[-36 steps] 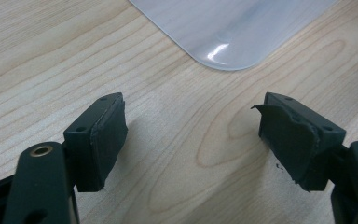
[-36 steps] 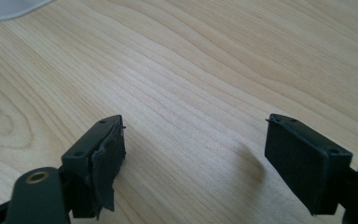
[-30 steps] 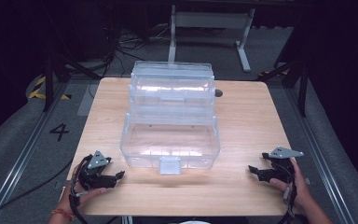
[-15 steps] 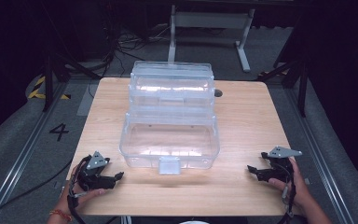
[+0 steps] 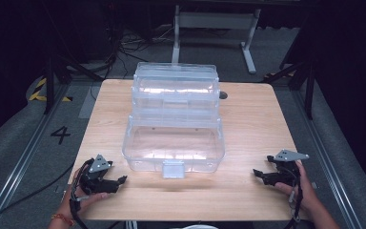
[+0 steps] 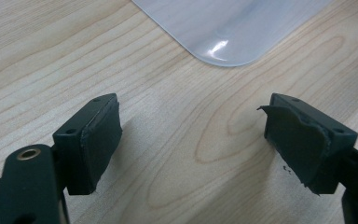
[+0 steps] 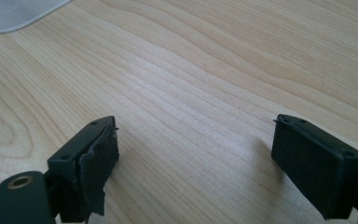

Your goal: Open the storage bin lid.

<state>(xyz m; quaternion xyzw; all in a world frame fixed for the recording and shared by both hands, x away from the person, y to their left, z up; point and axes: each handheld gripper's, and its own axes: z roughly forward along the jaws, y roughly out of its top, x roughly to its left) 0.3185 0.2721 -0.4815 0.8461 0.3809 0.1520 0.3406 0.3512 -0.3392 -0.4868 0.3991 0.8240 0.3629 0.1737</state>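
A clear plastic tiered box (image 5: 174, 119) stands open in the middle of the wooden table (image 5: 257, 119), its latch tab facing the near edge. My left gripper (image 5: 119, 181) rests on the table at the near left, held in a hand, pointing right toward the box's near left corner (image 6: 223, 42). Its jaws stand wide apart with only bare wood between them (image 6: 191, 135). My right gripper (image 5: 257, 174) lies at the near right, pointing left, open too, with bare wood between its pads (image 7: 196, 154). A corner of the box (image 7: 14, 14) shows far off.
A small dark knob (image 5: 223, 95) sits on the table behind the box at the right. Beyond the far edge stands a grey metal stand (image 5: 214, 24) among floor cables. A floor mark "4" (image 5: 60, 134) lies left of the table.
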